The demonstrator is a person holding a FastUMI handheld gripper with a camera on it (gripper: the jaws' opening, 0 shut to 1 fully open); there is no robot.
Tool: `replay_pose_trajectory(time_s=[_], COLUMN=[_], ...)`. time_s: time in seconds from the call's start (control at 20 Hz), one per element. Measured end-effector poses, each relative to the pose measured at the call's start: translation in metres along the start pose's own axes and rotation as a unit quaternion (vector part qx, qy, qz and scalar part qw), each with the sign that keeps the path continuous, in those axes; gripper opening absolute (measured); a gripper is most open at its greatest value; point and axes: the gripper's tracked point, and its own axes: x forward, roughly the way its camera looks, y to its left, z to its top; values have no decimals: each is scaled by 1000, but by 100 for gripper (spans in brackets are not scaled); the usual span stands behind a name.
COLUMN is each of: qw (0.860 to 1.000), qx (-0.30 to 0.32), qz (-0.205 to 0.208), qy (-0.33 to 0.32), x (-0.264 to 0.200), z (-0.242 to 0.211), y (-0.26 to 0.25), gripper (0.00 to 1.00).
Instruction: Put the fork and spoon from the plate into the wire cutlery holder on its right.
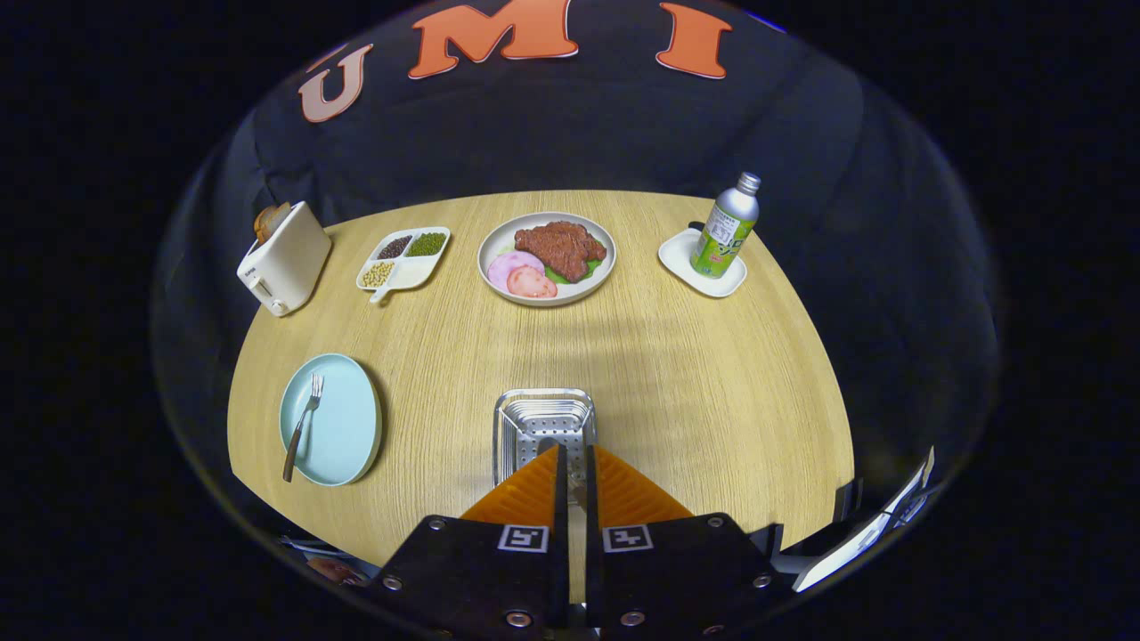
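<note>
The gripper (571,458) hangs over the wire cutlery holder (544,427) at the table's near edge, fingers nearly closed, possibly pinching a handle; releasing off-centre could miss.

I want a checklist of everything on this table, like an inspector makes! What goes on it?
Surface: round wooden table, bare in the middle.
Job's things: fork lies on the blue plate; wire holder stands to its right. Something thin sits between the tool's fingers; whether it is the spoon, cannot tell.
Clutter: toaster, snack tray, food plate, bottle on a white coaster.
Tool: over the holder, fingers nearly closed.
Cables: nothing seen.
Surroundings: black cloth wall.
</note>
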Motion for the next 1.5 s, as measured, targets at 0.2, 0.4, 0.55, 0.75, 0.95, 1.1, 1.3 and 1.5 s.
replay_pose_trajectory(time_s=[0.2, 0.4, 0.55, 0.75, 0.95, 1.1, 1.3, 1.5], qw=[992, 962, 927, 887, 869, 861, 874, 888], qx=[21, 21, -3, -26, -7, -9, -12, -18], qz=[40, 45, 41, 18, -14, -21, -2, 26], qy=[-119, -270, -374, -460, -495, -508, -486, -459], x=[-23, -68, -105, -146, -170, -183, -173, -156], z=[57, 120, 156, 179, 192, 198, 189, 178], y=[7, 5, 9, 33, 67, 104, 169, 236], gripper=[11, 36, 61, 83, 95, 97, 97, 97])
